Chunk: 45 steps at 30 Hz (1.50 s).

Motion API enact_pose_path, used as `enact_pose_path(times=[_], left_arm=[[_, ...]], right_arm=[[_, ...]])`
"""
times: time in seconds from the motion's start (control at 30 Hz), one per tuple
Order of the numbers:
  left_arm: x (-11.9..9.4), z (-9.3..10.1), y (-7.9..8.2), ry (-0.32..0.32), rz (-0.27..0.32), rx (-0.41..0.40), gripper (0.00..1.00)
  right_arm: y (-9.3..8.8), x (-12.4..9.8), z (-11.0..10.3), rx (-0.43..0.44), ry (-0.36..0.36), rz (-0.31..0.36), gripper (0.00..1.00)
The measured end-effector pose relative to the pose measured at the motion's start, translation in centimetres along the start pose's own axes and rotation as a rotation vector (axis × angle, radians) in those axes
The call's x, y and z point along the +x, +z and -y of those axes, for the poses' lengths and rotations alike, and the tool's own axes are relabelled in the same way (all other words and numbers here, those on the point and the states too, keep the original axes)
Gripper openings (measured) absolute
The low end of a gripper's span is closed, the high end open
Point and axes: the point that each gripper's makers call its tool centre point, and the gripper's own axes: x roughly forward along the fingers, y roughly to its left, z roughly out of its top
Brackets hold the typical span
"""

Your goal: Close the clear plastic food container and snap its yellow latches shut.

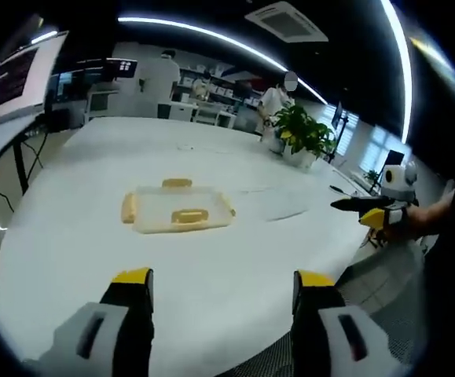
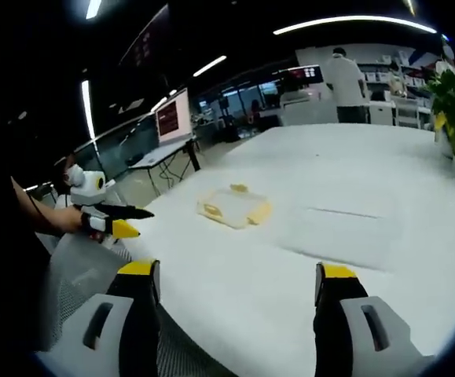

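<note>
Left gripper (image 1: 223, 287): jaws spread wide with nothing between them, yellow tips raised over the near edge of the white table (image 1: 211, 267), well short of the container. Right gripper (image 2: 239, 281): likewise wide apart and empty, hanging over its own near edge of the same table (image 2: 353, 173).

Clear plastic food container (image 1: 178, 208): flat on the table top about mid-way across, well apart from both grippers. Lid apparently lying on it, though too small and hazy in the left gripper view to say whether seated fully. Yellow latches (image 1: 189, 214) showing at the near side, the far side and the left end; whether pressed down or standing out, cannot tell. Same container (image 2: 233, 207) in the right gripper view, pale with yellow at its edges, left of centre.

Seen from the left gripper view, right gripper (image 1: 380, 210) held in a hand at the right edge, beside the table rim. Seen from the right gripper view, left gripper (image 2: 117, 221) held at the left edge, off the table.

Potted plant (image 1: 302, 133) at the far right corner of the table. Monitor (image 1: 19, 78) on a side desk to the left. Person in white (image 2: 343, 82) standing beyond the far end, back turned.
</note>
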Motion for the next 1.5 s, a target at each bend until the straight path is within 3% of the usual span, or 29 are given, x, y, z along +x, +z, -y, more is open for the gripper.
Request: enact_pose_path(times=[0.2,0.27,0.33,0.43,0.6,0.73,0.9,1.07,1.5], left_arm=[[-0.4,-0.2,1.1,-0.016,0.046,-0.086,0.56],[-0.6,0.2,1.9,-0.047,0.076,-0.084,0.48],[-0.6,0.5,2.3,-0.071,0.068,-0.116,0.44],[-0.9,0.7,4.2,-0.085,0.119,-0.116,0.43],[-0.7,0.2,5.3,-0.086,0.115,-0.143,0.42],[-0.2,-0.2,5.5,-0.099,0.090,-0.118,0.43],[0.4,-0.4,5.1,-0.125,0.032,-0.055,0.46],[1.3,-1.0,4.7,-0.145,-0.015,-0.001,0.47],[3.3,-3.6,8.7,-0.177,-0.008,0.094,0.45]], right_arm=[[1.7,-0.1,-0.8,-0.020,0.020,0.011,0.71],[2.9,0.0,-1.1,-0.016,0.024,0.042,0.69],[4.0,0.2,-1.5,-0.010,0.039,0.075,0.64],[4.5,0.6,-1.5,0.022,0.037,0.082,0.62],[5.0,1.5,-1.2,0.042,0.031,0.091,0.60],[5.8,2.1,-1.4,0.036,0.051,0.083,0.59],[5.6,3.4,-1.1,-0.105,0.090,0.019,0.58],[5.5,4.5,-0.4,-0.130,0.096,-0.014,0.57],[6.8,7.8,1.0,-0.202,0.124,-0.051,0.56]])
